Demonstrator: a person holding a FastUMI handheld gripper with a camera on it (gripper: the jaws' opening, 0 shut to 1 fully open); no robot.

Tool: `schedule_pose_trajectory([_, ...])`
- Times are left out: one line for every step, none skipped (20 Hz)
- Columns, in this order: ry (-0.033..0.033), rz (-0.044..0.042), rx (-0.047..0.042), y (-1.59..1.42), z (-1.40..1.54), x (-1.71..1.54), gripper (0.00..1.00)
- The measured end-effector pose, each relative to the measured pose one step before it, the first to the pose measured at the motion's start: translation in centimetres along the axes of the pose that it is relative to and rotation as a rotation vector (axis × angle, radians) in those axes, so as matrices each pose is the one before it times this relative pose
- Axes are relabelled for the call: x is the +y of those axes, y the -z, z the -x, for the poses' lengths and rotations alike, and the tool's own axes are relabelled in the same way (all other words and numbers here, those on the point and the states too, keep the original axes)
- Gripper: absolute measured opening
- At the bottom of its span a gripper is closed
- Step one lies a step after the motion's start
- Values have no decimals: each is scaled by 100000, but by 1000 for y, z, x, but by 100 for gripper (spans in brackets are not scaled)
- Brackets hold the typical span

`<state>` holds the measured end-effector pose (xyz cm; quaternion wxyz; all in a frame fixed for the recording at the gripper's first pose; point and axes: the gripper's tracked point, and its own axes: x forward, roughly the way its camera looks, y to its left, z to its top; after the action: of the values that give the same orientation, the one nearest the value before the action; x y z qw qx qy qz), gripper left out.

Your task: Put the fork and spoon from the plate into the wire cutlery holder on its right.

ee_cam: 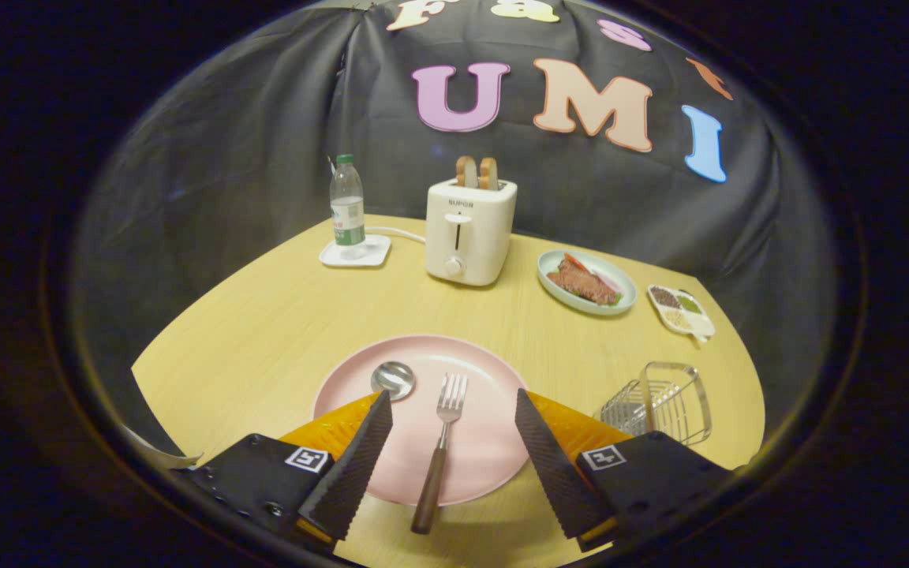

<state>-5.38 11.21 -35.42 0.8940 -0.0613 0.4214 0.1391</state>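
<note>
A round wooden table (265,315) is holding everything within reach. Near its front edge a pink plate (423,359) is carrying the cutlery: a fork (440,450) is lying lengthwise with its wooden handle overhanging the rim toward the camera, an easy end to pinch, and a spoon (393,379) is resting just left, its handle hidden behind one finger. The wire cutlery holder (663,402) is standing upright to the plate's right, ready to receive them. The gripper (453,406) is hovering with fingers spread wide, straddling the fork, gripping nothing.
</note>
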Motion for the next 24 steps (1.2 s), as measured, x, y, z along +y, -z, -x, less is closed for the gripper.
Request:
schedule_pose_trajectory([-88,-658,2592,816,-356,32,100])
schedule_pose_trajectory([-468,-357,2074,595,-198,83,100])
schedule_pose_trajectory([-818,-349,1899,525,-290,136,100])
schedule_pose_trajectory([-1052,-418,1970,482,-290,187,100])
schedule_pose_trajectory([-555,-125,1896,628,-158,90,100])
schedule_pose_trajectory([-235,205,1753,503,-178,65,100])
schedule_pose_trajectory([-312,420,1602,353,-178,102,100])
schedule_pose_trajectory([-3,656,1563,292,-158,67,100])
schedule_pose_trajectory([-159,738,1260,345,-172,152,100])
schedule_pose_trajectory([24,956,1085,190,-93,76,100])
schedule_pose_trajectory([91,1025,976,305,-128,130,99])
schedule_pose_trajectory([102,752,729,144,-179,73,94])
schedule_pose_trajectory([-356,441,780,269,-123,206,88])
schedule_pose_trajectory([-198,508,764,160,-35,162,82])
schedule_pose_trajectory([-21,648,450,172,-45,73,77])
schedule_pose_trajectory([56,405,491,111,-90,7,71])
schedule_pose_trajectory([162,294,717,222,-66,69,65])
schedule_pose_trajectory([305,244,872,157,-99,-31,60])
schedule_pose_trajectory([572,25,435,186,-80,-111,54])
schedule_pose_trajectory([-212,-359,751,140,8,58,49])
schedule_pose_trajectory([-91,-211,409,142,-81,68,43])
schedule_pose_trajectory([-247,-137,135,-72,-20,-5,38])
schedule_pose_trajectory([75,188,240,-149,406,-85,34])
schedule_pose_trajectory([2802,-488,-568,-400,533,-497,29])
